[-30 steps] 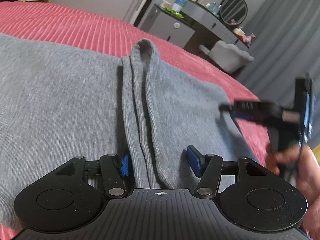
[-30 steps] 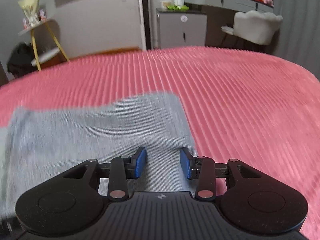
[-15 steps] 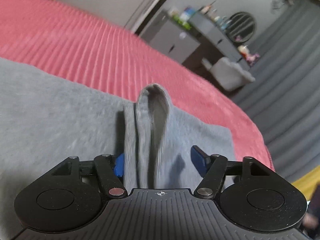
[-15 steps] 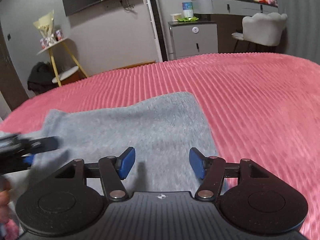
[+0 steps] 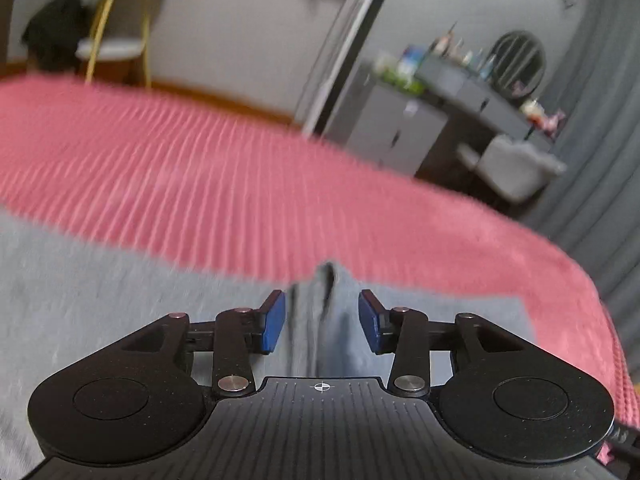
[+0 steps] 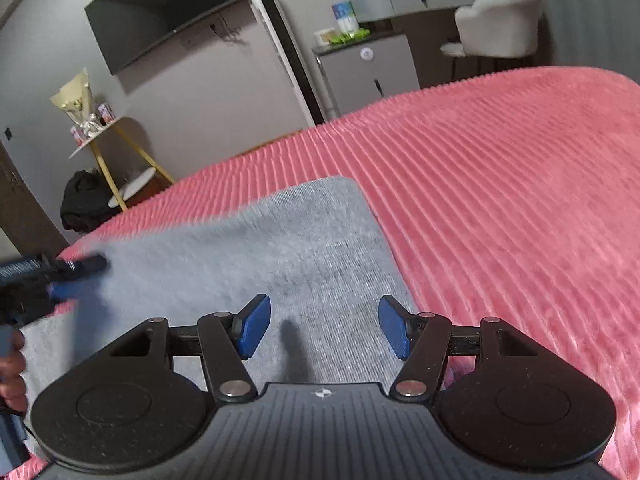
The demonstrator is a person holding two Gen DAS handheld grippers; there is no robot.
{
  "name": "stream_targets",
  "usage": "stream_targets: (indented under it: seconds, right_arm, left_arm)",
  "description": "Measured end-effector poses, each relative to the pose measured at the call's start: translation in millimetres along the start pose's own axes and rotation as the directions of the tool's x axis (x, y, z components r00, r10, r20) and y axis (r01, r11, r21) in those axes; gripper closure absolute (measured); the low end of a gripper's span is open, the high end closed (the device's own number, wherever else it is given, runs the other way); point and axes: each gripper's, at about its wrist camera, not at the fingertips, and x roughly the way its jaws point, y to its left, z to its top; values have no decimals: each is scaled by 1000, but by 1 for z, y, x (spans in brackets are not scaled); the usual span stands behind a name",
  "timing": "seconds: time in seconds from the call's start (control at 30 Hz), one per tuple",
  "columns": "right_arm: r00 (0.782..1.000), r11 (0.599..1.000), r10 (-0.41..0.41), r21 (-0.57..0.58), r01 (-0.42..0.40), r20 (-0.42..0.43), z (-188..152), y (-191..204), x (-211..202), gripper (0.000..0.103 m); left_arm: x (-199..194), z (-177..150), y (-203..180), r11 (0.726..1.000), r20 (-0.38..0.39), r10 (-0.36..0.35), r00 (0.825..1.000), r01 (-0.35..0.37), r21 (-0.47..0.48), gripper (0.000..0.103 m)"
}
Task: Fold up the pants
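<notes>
Grey knit pants (image 6: 256, 256) lie flat on the pink ribbed bed cover (image 6: 500, 184), spread toward the near left part of the bed in both wrist views. We read the cloth as soft jersey: light, limp, no stiffness of its own, likely to sag and drag on the plush ribs instead of sliding.

Left hand-held gripper (image 5: 322, 326): jaws parted to a moderate gap, straddling a raised ridge of bunched fabric (image 5: 320, 300) that stands up between the blue pads (image 5: 274, 322). The pads do not appear to pinch it (view is motion-blurred, so contact is uncertain).

Right hand-held gripper (image 6: 324, 330): jaws wide apart, nothing between them, hovering over the flat cloth near its right edge. At the far left of this view we see the left hand-held gripper again, blurred, with part of the person's left hand (image 6: 12, 376) low at the frame edge.

Our judgement on where to grip: the stacked ridge or a doubled edge, since one thin layer may slip out or peel off alone. Both corners of one end want lifting together, else the fold will skew.
</notes>
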Motion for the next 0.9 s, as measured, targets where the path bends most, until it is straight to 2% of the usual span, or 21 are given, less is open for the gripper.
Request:
stream_targets:
  seconds: [0.07,0.13,0.23,0.3,0.37,0.4,0.43,0.47,0.5,0.6,0.8,0.87,0.9]
  right_arm:
    - [1000,1000,17,19,-17,14,2,-2,-5,43]
    - [998,998,40,36,-41,38,3,-5,-12,43]
    - [997,996,72,44,-73,26,-1,-5,-15,46]
    - [995,995,96,37,-96,0,-3,1,-14,59]
    - [994,995,103,12,-103,-24,-7,8,-15,63]
    - [994,995,100,-5,-100,-34,-10,12,-16,63]
    - [994,995,96,-22,-97,-43,-13,15,-16,63]
    - [994,995,92,-39,-94,-60,-16,20,-17,63]
    - [993,995,88,-49,-92,-80,-19,23,-17,63]
    - [985,995,67,-58,-77,-157,-29,27,-12,62]
    - [986,996,66,-53,-75,-154,-35,28,-12,62]
    - [986,996,70,-39,-77,-153,-33,27,-16,61]
    - [986,997,73,-25,-77,-151,-33,24,-17,61]
  left_arm:
    - [-13,-11,7,994,-41,-92,995,90,-59,43]
    - [-33,-29,7,993,-40,-103,994,101,-57,26]
    - [-51,-56,11,991,-88,-101,991,92,-96,25]
    - [-54,-76,16,983,-133,-123,983,102,-155,25]
    - [-50,-87,18,979,-159,-123,980,94,-182,27]
    - [-46,-88,20,980,-145,-112,983,85,-181,30]
    - [-47,-91,19,982,-130,-104,986,81,-173,39]
    - [-46,-90,20,982,-125,-104,987,82,-173,48]
    - [-45,-90,21,980,-123,-108,986,85,-178,63]
    - [-49,-92,25,981,-107,-86,991,66,-180,78]
    - [-67,-93,27,976,-60,-116,991,102,-195,85]
    - [-79,-86,25,983,-34,-87,996,80,-166,91]
    - [-86,-82,26,987,-13,-30,999,27,-161,92]
